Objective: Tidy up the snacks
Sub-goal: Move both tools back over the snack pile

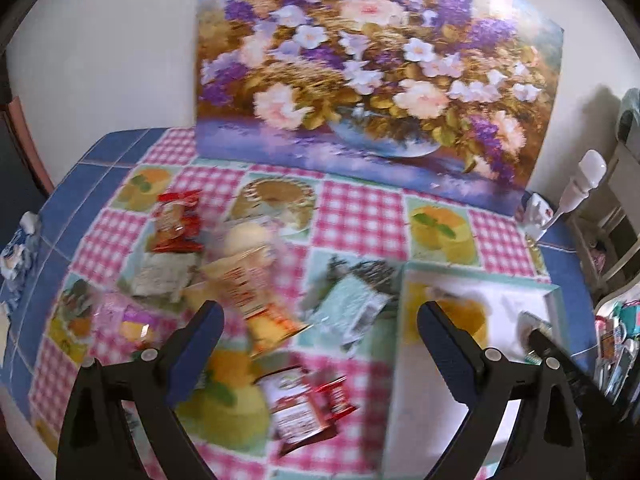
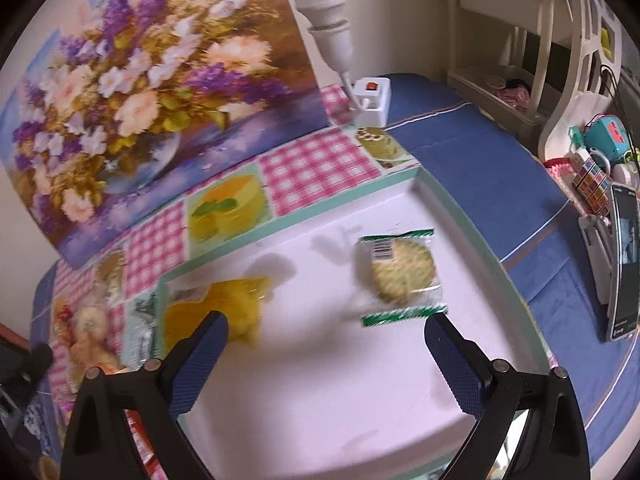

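Inside the white tray (image 2: 320, 360) lie a green-edged cookie packet (image 2: 400, 276) with a barcode label and a yellow packet (image 2: 216, 308) — clear only from the right wrist. The left wrist shows loose snacks on the checked table (image 1: 360, 216): a red packet (image 1: 178, 222), a cream-orange one (image 1: 256, 280), writing blurred. Both grippers (image 1: 320, 332) (image 2: 326, 340) hover empty, jaws apart.

Floral painting (image 1: 376, 76) propped against wall; bulb lamp (image 2: 324, 12) beside it; phone (image 2: 624, 264) upright on stand.
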`<state>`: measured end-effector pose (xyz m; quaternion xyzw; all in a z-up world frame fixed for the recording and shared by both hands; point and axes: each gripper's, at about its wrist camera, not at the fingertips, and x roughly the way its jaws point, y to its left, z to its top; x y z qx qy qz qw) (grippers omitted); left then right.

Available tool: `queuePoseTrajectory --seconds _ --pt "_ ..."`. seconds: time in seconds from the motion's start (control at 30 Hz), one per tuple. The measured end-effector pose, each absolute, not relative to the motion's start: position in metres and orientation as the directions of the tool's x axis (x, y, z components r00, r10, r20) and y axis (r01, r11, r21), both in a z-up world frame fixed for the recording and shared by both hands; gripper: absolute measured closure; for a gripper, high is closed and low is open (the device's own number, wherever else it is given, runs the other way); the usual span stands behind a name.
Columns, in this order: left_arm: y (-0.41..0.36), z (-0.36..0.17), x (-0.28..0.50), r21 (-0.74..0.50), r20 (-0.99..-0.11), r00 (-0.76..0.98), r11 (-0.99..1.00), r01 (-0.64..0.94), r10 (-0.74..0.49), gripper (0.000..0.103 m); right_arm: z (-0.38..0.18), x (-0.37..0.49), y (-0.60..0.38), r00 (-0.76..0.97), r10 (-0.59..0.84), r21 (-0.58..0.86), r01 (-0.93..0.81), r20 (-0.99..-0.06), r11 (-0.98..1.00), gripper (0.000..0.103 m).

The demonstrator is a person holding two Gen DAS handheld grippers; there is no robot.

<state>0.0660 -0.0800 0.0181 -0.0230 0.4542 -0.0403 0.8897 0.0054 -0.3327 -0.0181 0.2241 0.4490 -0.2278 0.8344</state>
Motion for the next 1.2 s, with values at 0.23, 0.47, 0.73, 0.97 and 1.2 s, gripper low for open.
queuePoseTrajectory --seconds 0.23,0.47,0.73,0.97,1.2 --pt "-0.042 0.030 0.049 -0.111 -0.784 0.614 0.994 0.003 -0.090 0.006 0.003 -0.006 -0.302 0.555 -0.168 0.179 0.517 -0.815 0.837 0.003" --pt "-0.014 0.040 0.035 -0.091 -0.767 0.639 0.996 -0.027 -0.052 0.006 0.007 -0.008 -0.265 0.568 -0.121 0.180 0.446 -0.814 0.877 0.003" --pt "0.052 0.033 0.035 -0.111 -0.805 0.593 0.978 -0.178 0.016 0.006 0.007 0.000 -0.222 0.564 -0.117 0.120 0.366 -0.818 0.923 0.003" --pt "0.109 0.021 0.034 -0.120 -0.831 0.552 0.947 -0.299 0.069 0.006 -0.002 0.012 -0.178 0.548 -0.044 0.125 0.267 -0.835 0.956 0.003" --pt "0.132 0.001 0.038 -0.148 -0.867 0.496 0.928 -0.342 0.045 0.006 -0.016 0.024 -0.140 0.523 0.015 0.122 0.170 -0.852 0.978 0.003"
